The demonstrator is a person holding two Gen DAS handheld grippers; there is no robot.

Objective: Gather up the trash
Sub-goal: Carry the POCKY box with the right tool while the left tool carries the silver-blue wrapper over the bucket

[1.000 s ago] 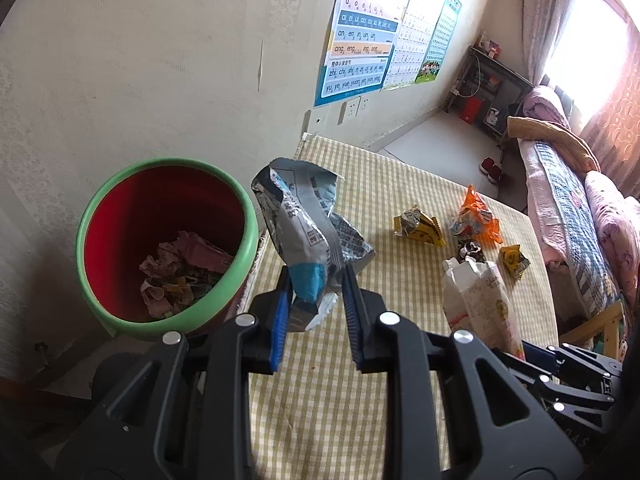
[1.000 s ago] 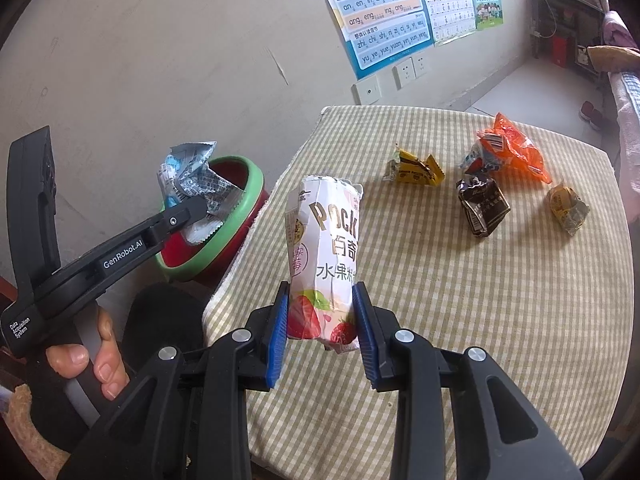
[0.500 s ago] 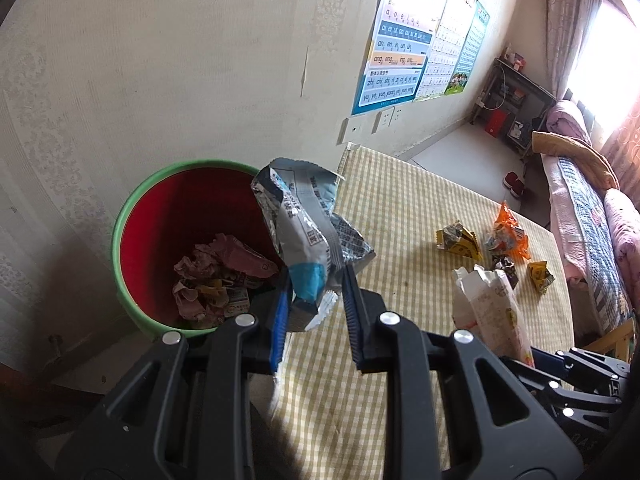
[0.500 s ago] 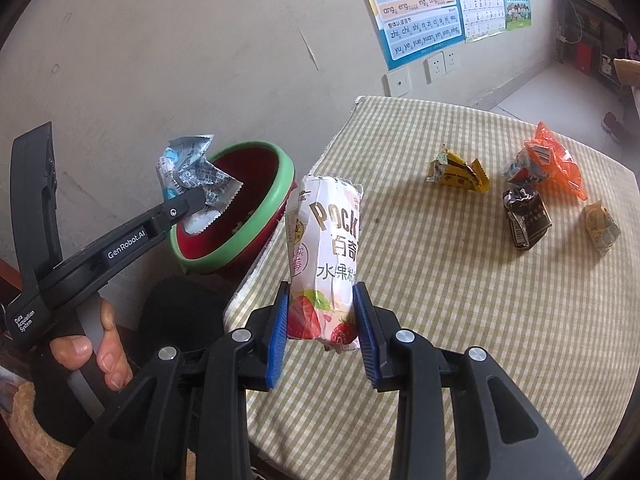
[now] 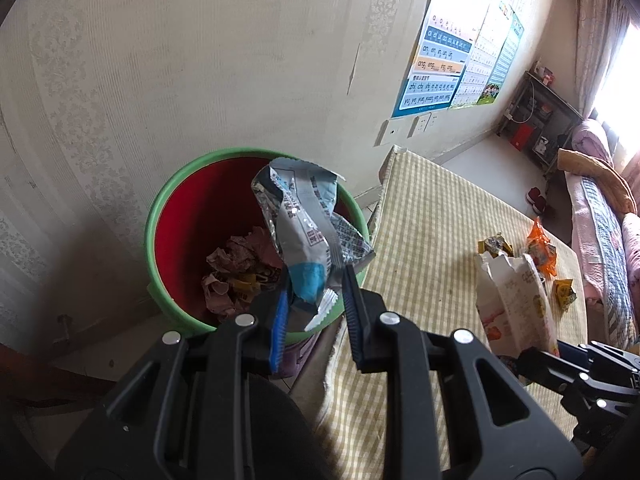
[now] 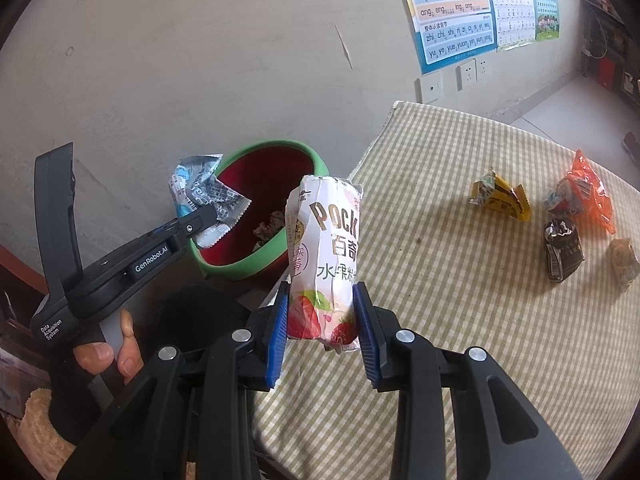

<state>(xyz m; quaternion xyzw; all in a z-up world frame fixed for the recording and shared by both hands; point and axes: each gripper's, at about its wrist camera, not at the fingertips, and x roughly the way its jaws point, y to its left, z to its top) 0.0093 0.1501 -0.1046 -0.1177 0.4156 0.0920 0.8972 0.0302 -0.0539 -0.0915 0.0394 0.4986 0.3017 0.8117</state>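
My left gripper (image 5: 314, 308) is shut on a crumpled silver-and-blue wrapper (image 5: 308, 228) and holds it over the near rim of the red bin with a green rim (image 5: 160, 204). The bin holds crumpled trash. In the right wrist view the left gripper (image 6: 200, 222) with the wrapper (image 6: 200, 192) is at the bin's (image 6: 280, 152) left edge. My right gripper (image 6: 322, 320) is shut on a white Pocky box with strawberries (image 6: 326, 260), upright above the table's left edge. The box also shows in the left wrist view (image 5: 512, 300).
The table has a checked yellow cloth (image 6: 460, 300). On its far side lie a yellow wrapper (image 6: 500, 196), an orange wrapper (image 6: 588, 192), a dark wrapper (image 6: 562, 252) and a small tan one (image 6: 622, 264). A wall with posters (image 6: 452, 12) is behind. A bed (image 5: 600, 216) stands at the right.
My left gripper has carried the wrapper leftward, from above the table edge to over the bin. My right gripper has moved left too, still holding the Pocky box.
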